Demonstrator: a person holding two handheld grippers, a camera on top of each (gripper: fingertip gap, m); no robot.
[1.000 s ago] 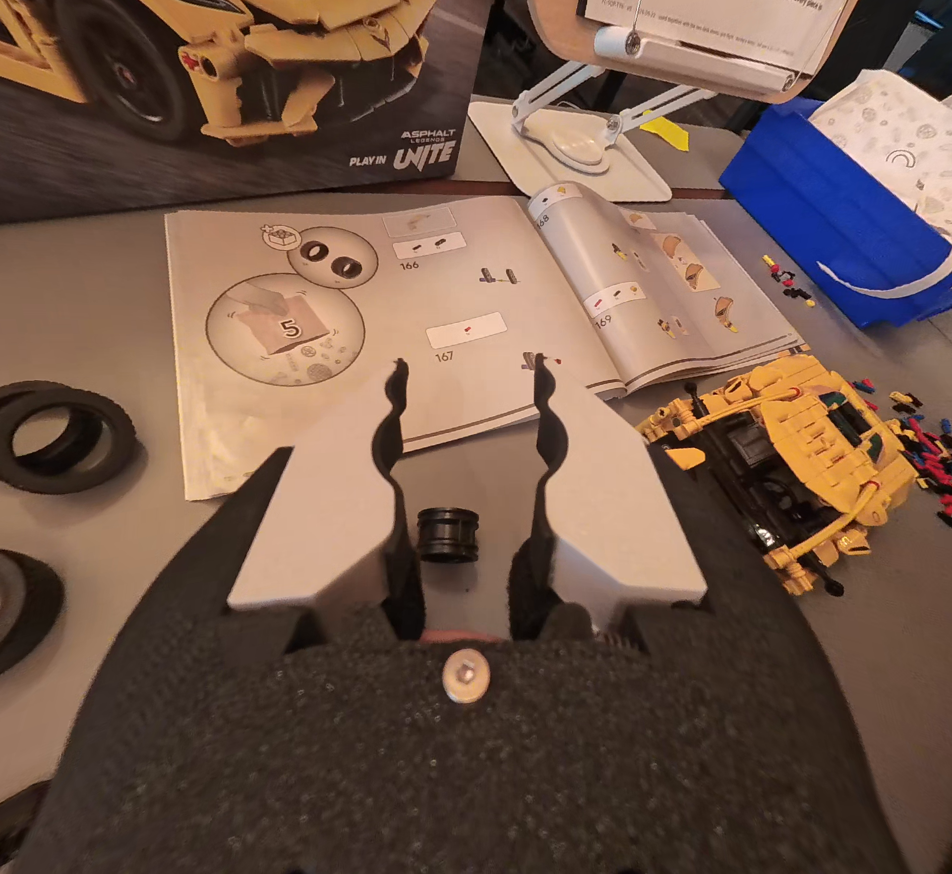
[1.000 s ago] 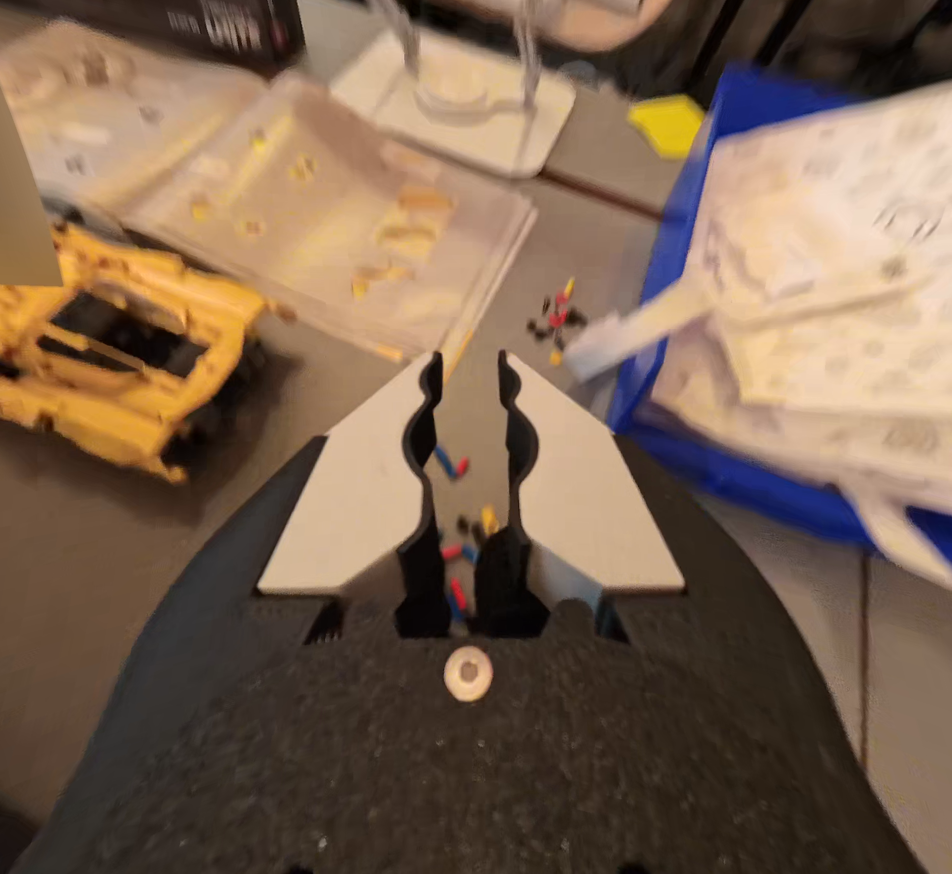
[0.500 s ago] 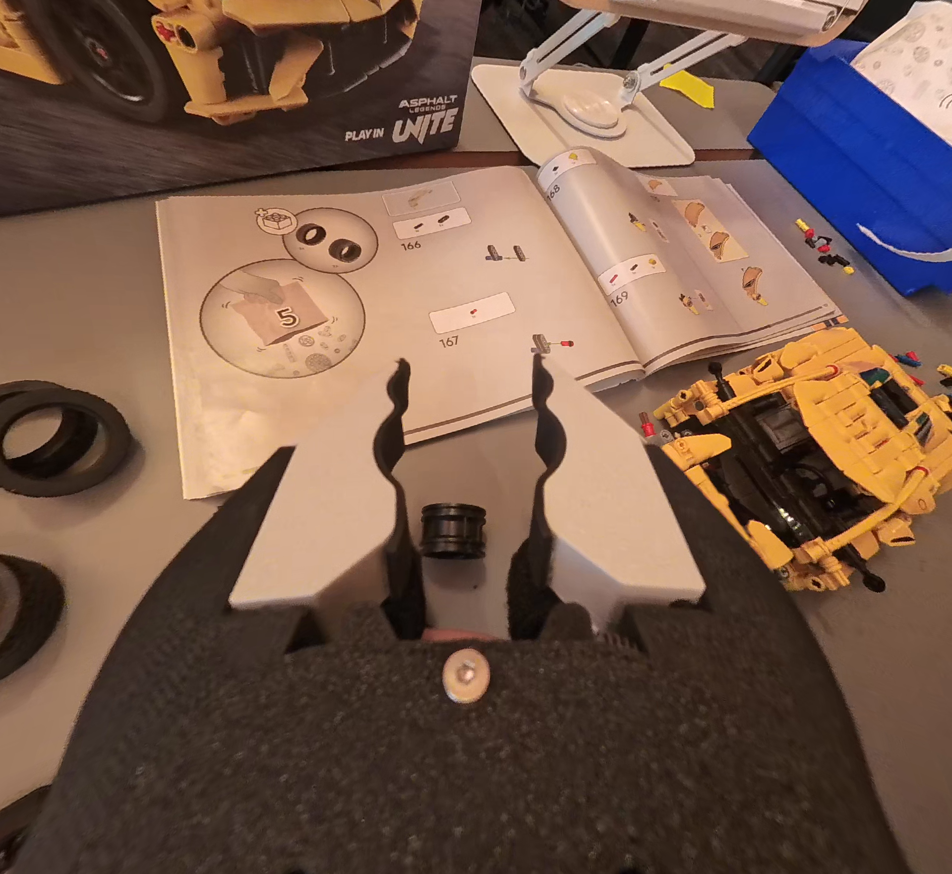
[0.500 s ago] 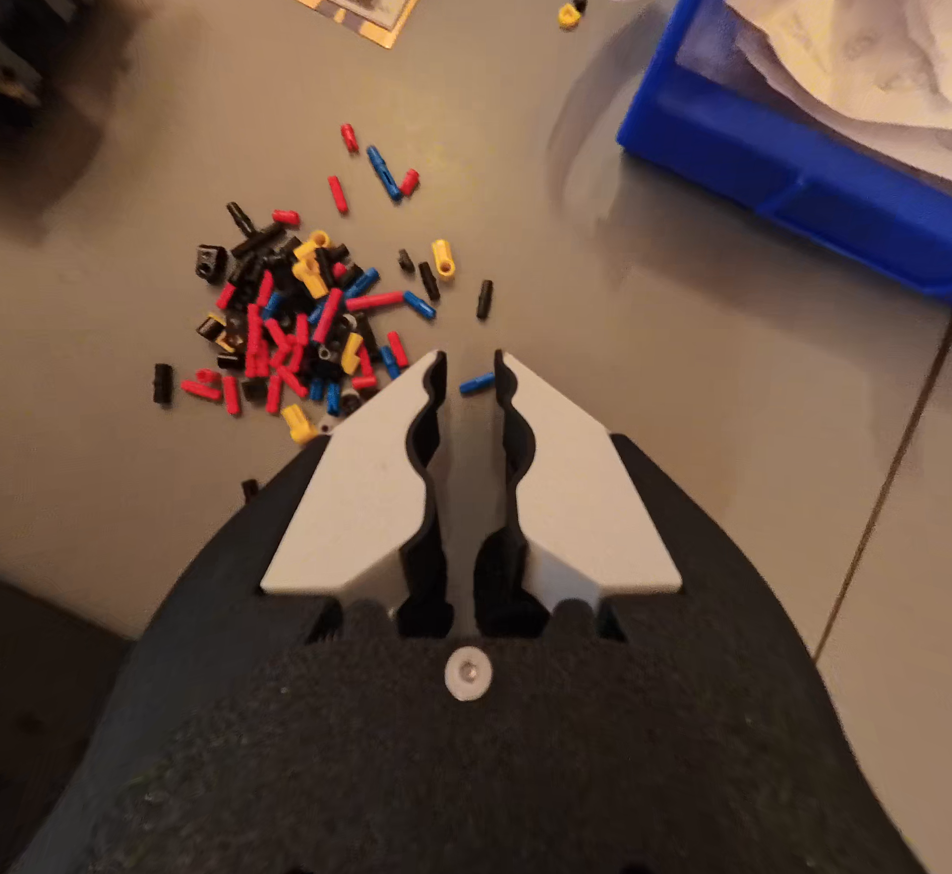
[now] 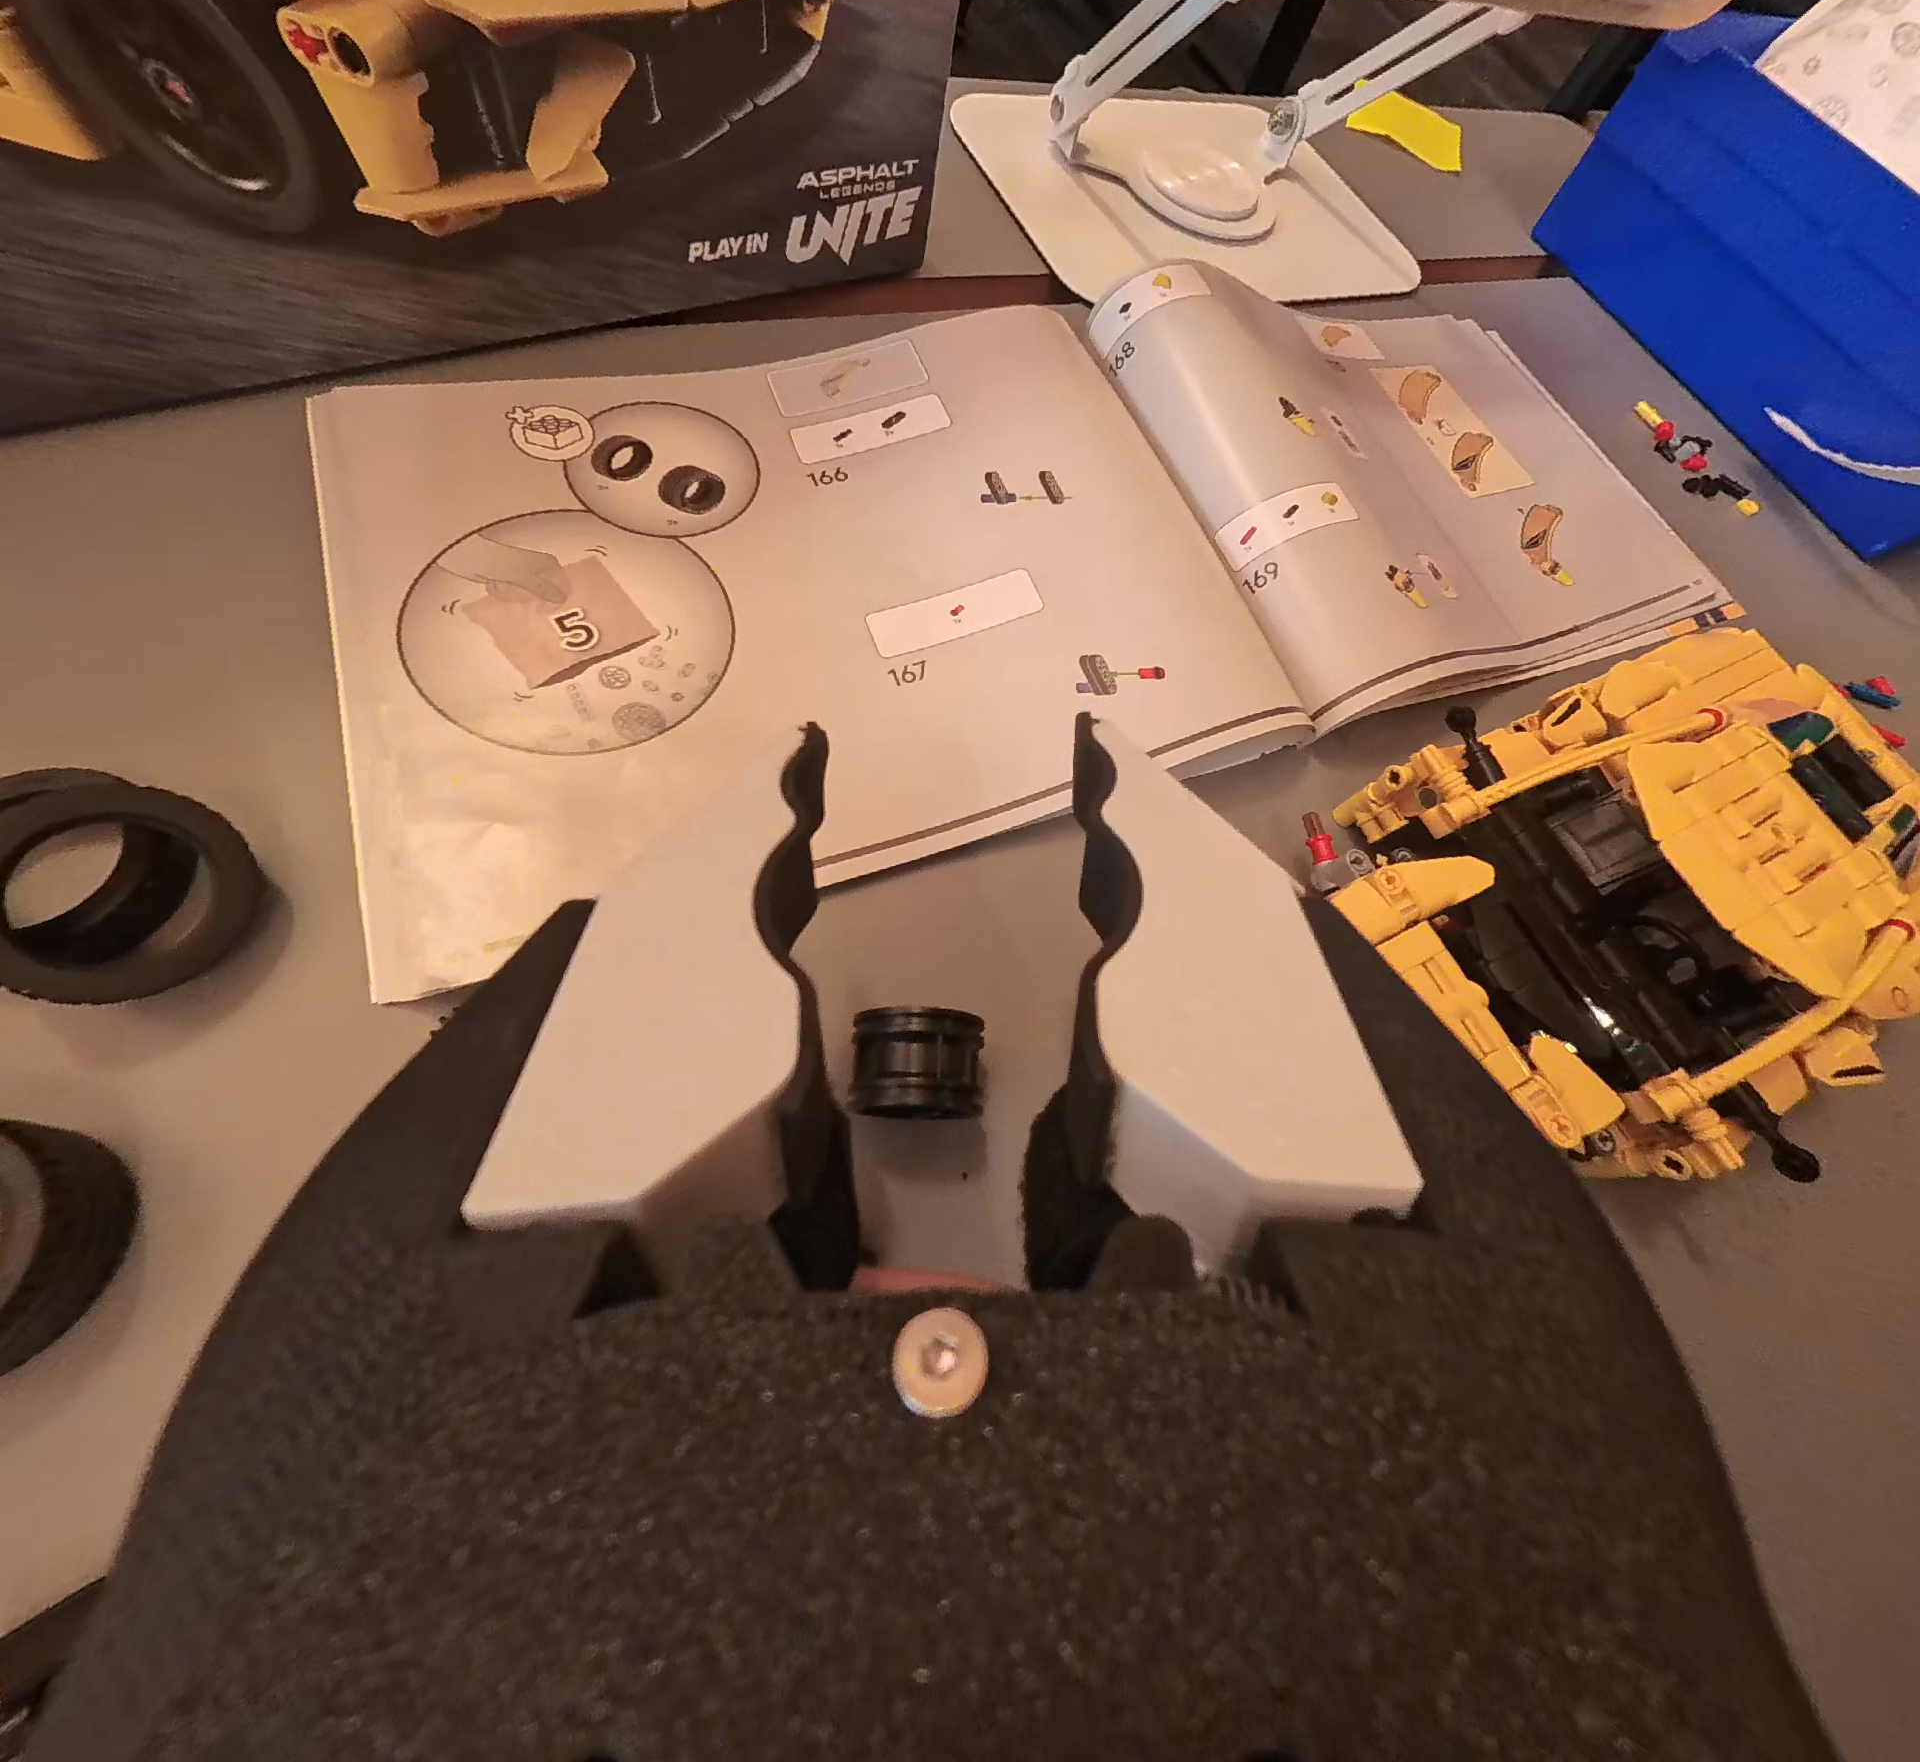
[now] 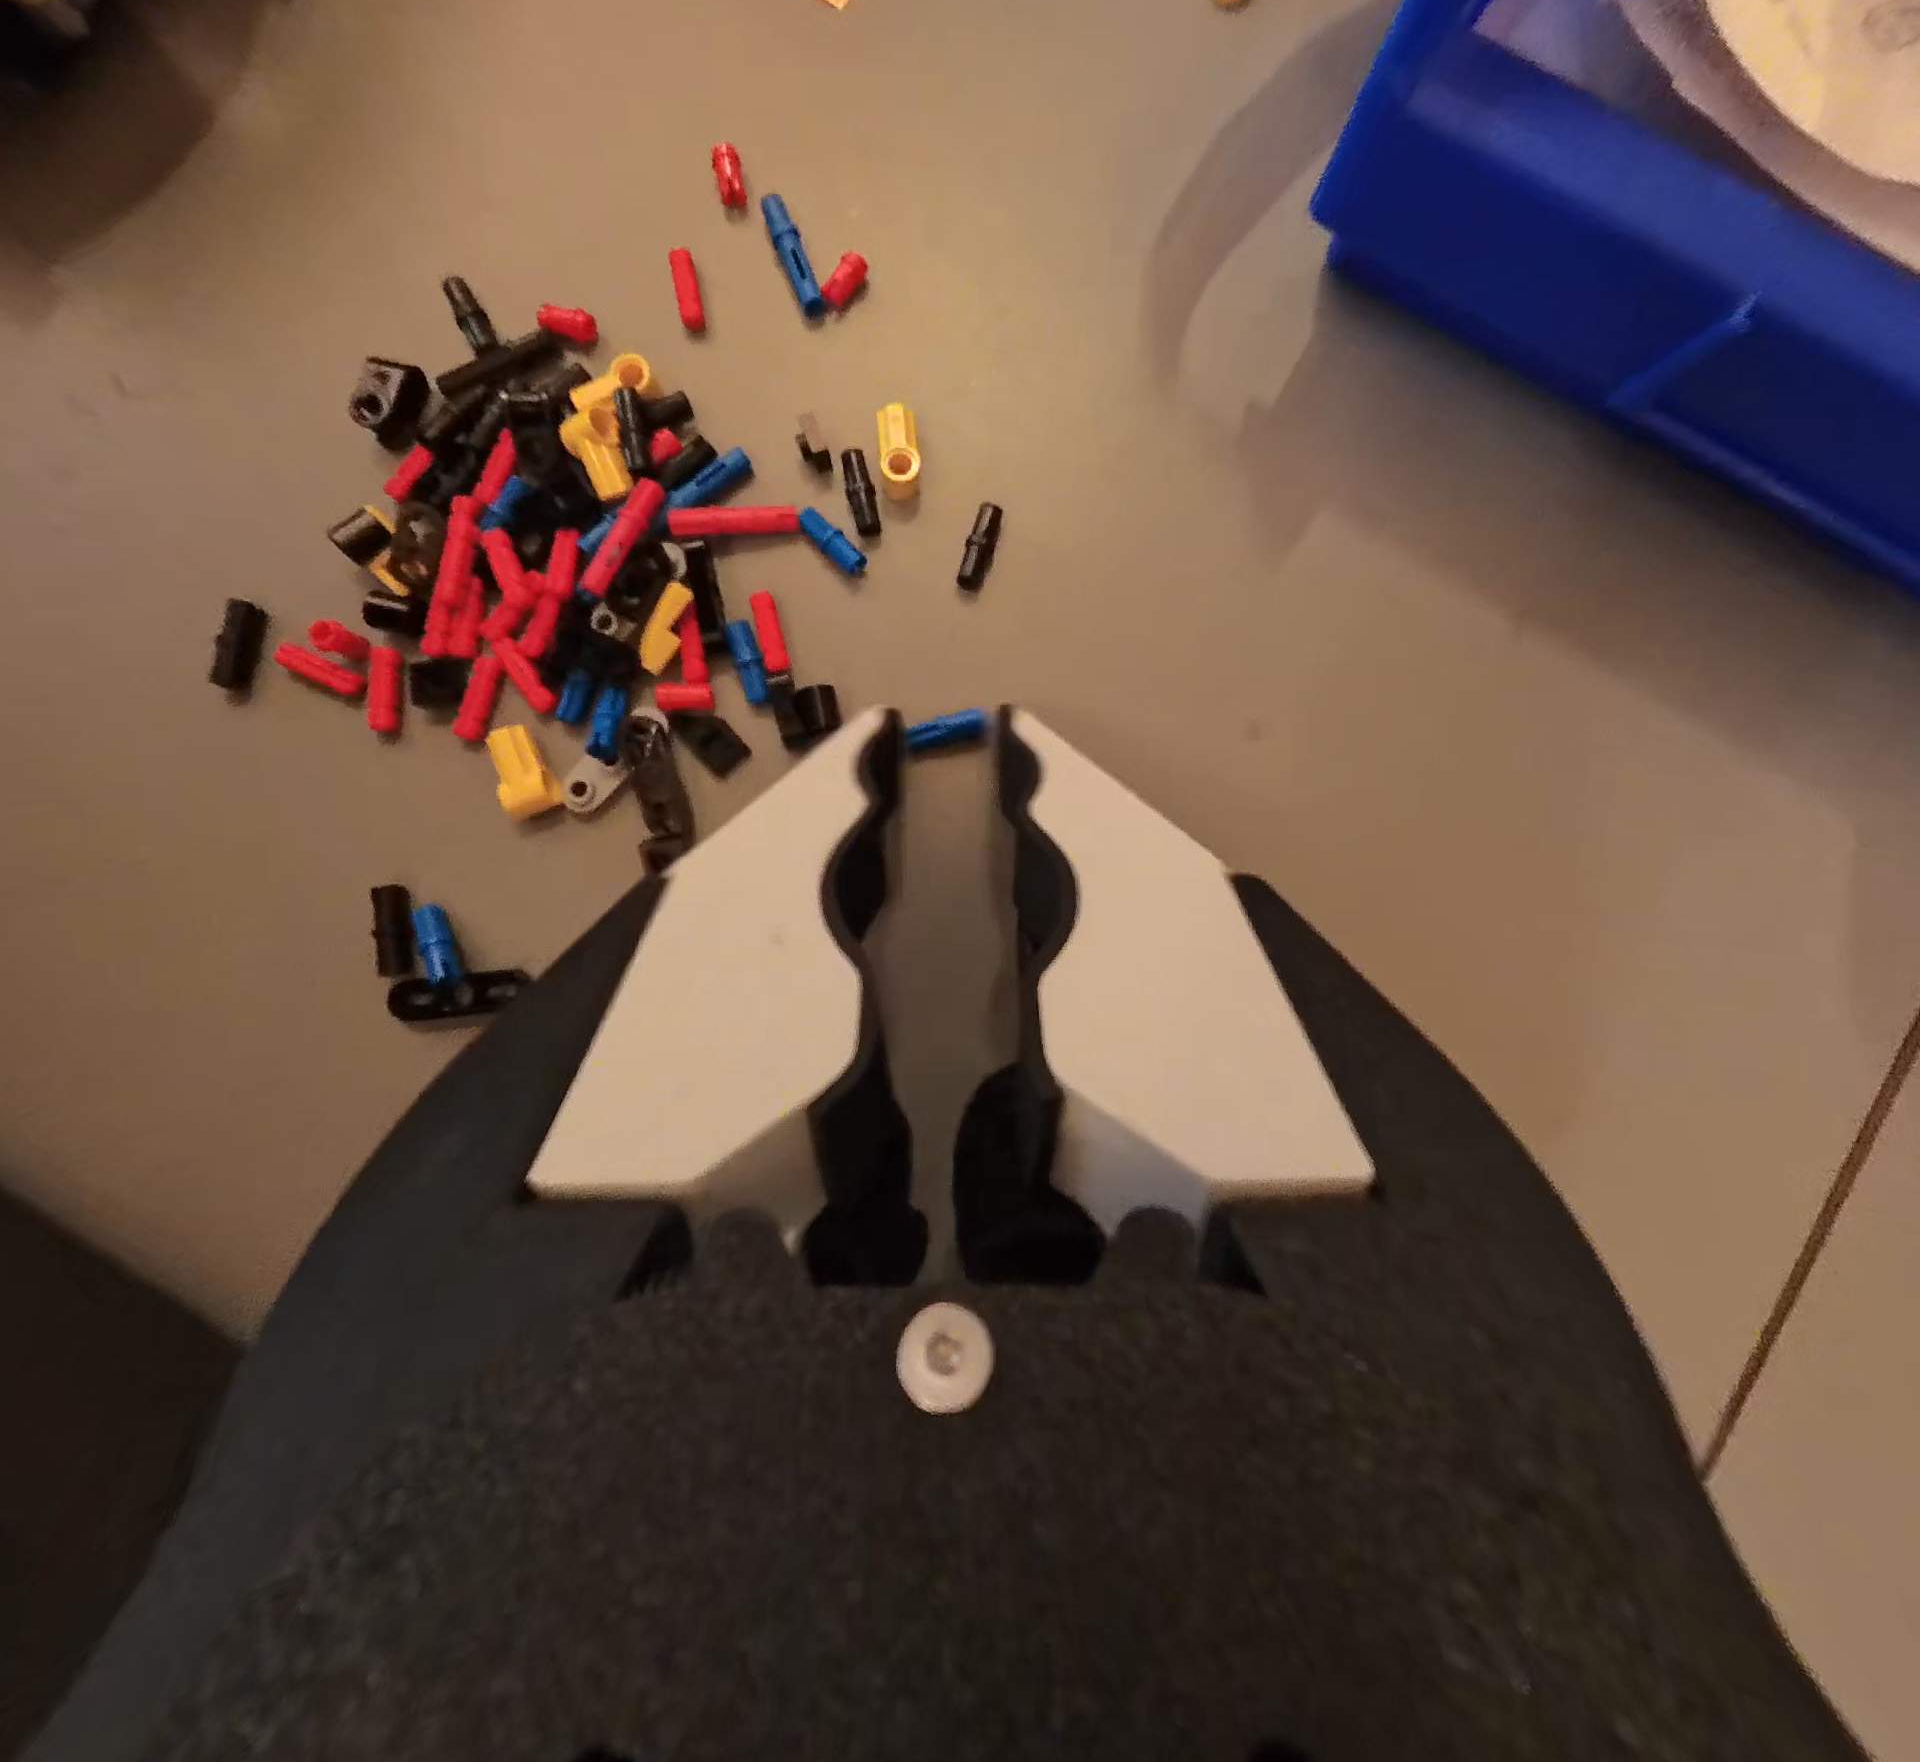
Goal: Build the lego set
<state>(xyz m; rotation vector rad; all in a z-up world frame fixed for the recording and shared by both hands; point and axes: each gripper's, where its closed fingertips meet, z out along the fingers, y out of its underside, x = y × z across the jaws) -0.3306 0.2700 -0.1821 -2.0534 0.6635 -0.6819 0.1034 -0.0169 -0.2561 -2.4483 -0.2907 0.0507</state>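
My left gripper [image 5: 948, 727] is open low over the grey table. A black wheel rim [image 5: 916, 1060] lies on the table between its fingers, touching neither. The partly built yellow car [image 5: 1683, 891] lies to its right, and the open instruction booklet [image 5: 935, 569] lies just ahead. My right gripper [image 6: 943, 715] points down at the table with its jaws a narrow gap apart. A blue pin [image 6: 943, 731] lies crosswise right at its tips. A pile of red, blue, black and yellow pins [image 6: 561, 549] lies to its left.
Black tyres [image 5: 114, 881] lie at the left edge. The set's box [image 5: 468, 102] stands at the back, with a white stand base [image 5: 1184, 195] beside it. A blue bin [image 6: 1621, 278] holding paper bags sits at the right. A few loose pins [image 5: 1694, 465] lie beside the bin. Tip to tip, the grippers are about 55 centimeters apart.
My right gripper swung from facing the car and bin down over the pin pile, and its tips came to the blue pin. My left gripper moved slightly forward and stayed open around the rim.
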